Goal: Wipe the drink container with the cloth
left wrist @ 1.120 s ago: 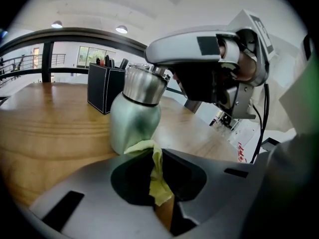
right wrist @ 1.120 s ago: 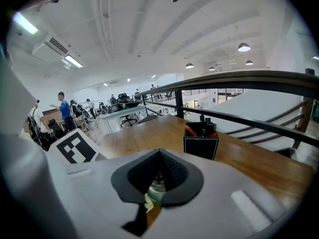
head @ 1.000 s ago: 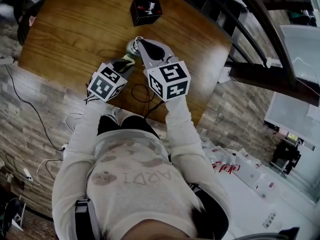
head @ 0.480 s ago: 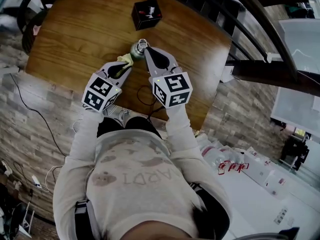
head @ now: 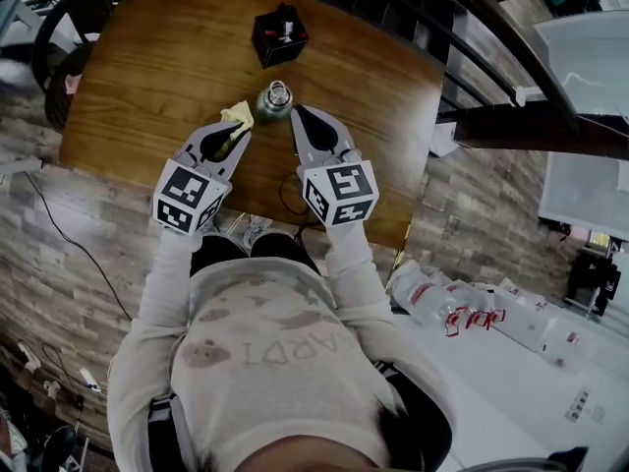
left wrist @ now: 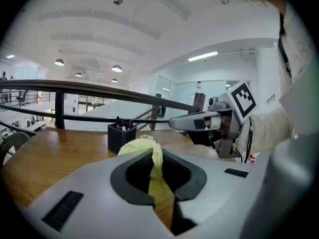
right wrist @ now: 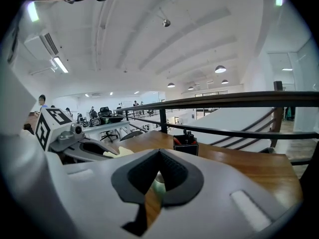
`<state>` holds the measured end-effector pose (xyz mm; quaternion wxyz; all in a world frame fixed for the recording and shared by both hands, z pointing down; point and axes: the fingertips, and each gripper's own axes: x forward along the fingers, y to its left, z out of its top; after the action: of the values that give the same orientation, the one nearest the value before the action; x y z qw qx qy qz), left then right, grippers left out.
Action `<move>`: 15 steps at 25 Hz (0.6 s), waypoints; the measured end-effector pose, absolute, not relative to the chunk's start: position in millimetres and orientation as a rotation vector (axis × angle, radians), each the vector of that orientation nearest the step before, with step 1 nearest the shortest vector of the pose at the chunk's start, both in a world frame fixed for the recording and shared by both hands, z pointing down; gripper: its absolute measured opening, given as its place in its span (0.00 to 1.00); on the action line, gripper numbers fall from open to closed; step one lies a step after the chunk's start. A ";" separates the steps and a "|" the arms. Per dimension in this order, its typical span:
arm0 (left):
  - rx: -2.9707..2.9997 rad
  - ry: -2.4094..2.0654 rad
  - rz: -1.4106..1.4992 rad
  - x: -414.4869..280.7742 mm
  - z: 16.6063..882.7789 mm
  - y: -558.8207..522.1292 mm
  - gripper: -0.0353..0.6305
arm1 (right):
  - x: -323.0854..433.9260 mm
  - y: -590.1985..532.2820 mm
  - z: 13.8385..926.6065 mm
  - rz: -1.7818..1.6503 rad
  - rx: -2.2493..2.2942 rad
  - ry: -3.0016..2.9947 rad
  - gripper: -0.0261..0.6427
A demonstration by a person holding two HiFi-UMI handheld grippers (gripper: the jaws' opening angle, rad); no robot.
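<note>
One cloth (head: 236, 114) clenched in left gripper (head: 239, 130), right gripper (head: 296, 113) closed empty, one bottle (head: 276, 98)

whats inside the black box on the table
The black box holds a few pen-like items, some red; its walls hide their lower ends and the bottom.

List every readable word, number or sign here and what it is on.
None reads clearly.
Shirt: faint upside-down letters, too pale to read.
Packs: red print, too small.
Left cube, right cube: marker squares, no words.
Bottle, black box: no print visible.
</note>
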<state>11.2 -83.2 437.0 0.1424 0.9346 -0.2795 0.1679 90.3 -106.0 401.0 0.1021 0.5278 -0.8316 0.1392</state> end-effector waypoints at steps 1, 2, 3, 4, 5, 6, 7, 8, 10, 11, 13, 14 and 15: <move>2.706 -0.808 0.477 9.4 432.1 -82.7 0.10 | 90.8 -103.0 398.3 0.408 1.573 -2.453 0.06; 2.716 -0.808 0.471 7.9 427.4 -82.0 0.10 | 91.3 -99.9 395.7 0.404 1.588 -2.450 0.06; 2.726 -0.807 0.467 6.8 422.6 -81.1 0.10 | 91.9 -96.9 393.1 0.399 1.602 -2.445 0.06; 2.736 -0.803 0.459 5.8 417.8 -80.1 0.10 | 92.5 -94.0 390.3 0.393 1.618 -2.440 0.06; 2.745 -0.800 0.447 4.8 412.7 -79.2 0.10 | 93.0 -91.2 387.3 0.386 1.634 -2.436 0.06; 2.754 -0.798 0.432 3.8 407.5 -78.2 0.10 | 93.3 -88.3 384.0 0.378 1.650 -2.434 0.06; 2.763 -0.798 0.416 2.7 402.2 -77.2 0.10 | 93.7 -85.5 380.5 0.369 1.667 -2.432 0.06; 2.772 -0.798 0.402 1.6 397.1 -76.4 0.10 | 94.3 -82.8 376.8 0.358 1.684 -2.429 0.06; 2.791 -0.799 0.382 -0.8 387.4 -75.2 0.10 | 95.4 -78.1 369.6 0.336 1.715 -2.420 0.06; 2.801 -0.799 0.374 -2.2 382.9 -74.6 0.10 | 95.8 -75.8 366.3 0.326 1.729 -2.416 0.06; 2.821 -0.797 0.357 -5.0 374.6 -72.8 0.10 | 96.2 -70.9 360.1 0.308 1.755 -2.407 0.06; 2.831 -0.795 0.348 -6.4 370.7 -71.7 0.10 | 96.2 -68.1 356.9 0.298 1.767 -2.403 0.06; 2.840 -0.793 0.339 -7.9 366.7 -70.5 0.10 | 96.1 -65.4 353.8 0.289 1.778 -2.399 0.06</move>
<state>-7.9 -70.5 366.7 0.0867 0.9532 -0.2663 0.1138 96.1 -65.4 353.8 0.0706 0.5913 -0.7976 0.0962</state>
